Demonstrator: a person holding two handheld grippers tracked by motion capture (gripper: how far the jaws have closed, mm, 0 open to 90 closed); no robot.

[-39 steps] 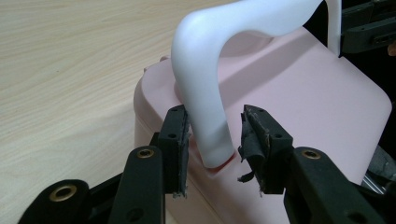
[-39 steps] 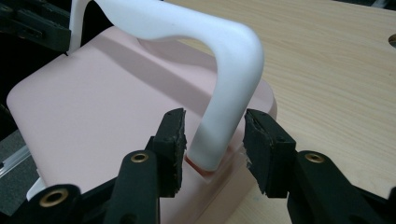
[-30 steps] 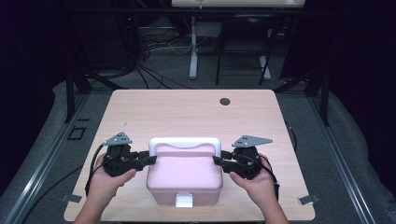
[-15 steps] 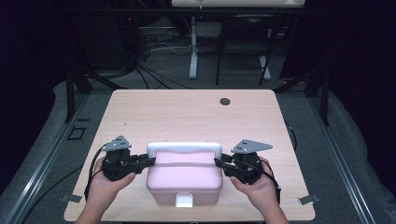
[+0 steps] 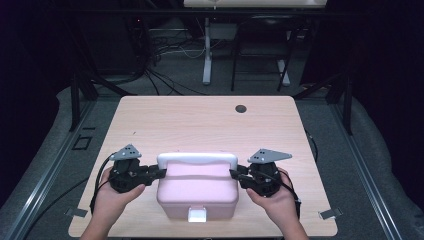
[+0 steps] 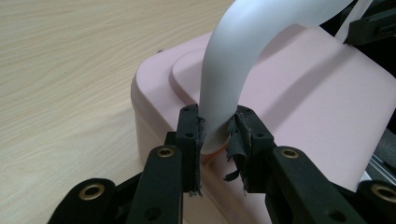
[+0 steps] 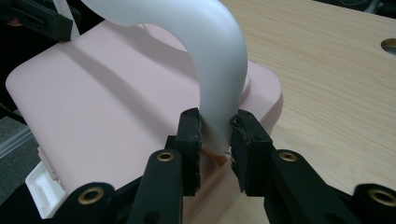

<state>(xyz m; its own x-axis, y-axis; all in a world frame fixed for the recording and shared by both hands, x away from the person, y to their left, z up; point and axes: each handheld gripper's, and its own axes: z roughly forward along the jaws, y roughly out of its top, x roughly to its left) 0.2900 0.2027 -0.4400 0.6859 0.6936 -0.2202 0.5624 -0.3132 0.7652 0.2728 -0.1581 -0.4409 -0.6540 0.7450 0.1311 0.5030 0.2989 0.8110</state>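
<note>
The box (image 5: 197,192), a pink lidded plastic case, sits at the near edge of the table (image 5: 200,120), at 6 o'clock from the table centre in the high view. Its long axis runs 9 to 3 o'clock. The white latch (image 5: 198,215) faces 6 o'clock, toward the person.

The white handle (image 5: 197,160) arches across the lid along the same axis, with one foot at each short end.

The left gripper (image 6: 217,135) has just been closing; its pads now clamp the handle foot at the 9 o'clock end. The right gripper (image 7: 215,133) has likewise been closing and clamps the foot at the 3 o'clock end. Both jaw pairs stand at a narrow gap with the handle stock pressed between them.

Handling, as a judgement: the shell appears rigid and smooth, probably light if empty. The glossy handle may slip or pivot at its feet. Grip at the feet, as here, for the best control. Lift both ends evenly to keep the box level. The latch looks small and could break if knocked.
</note>
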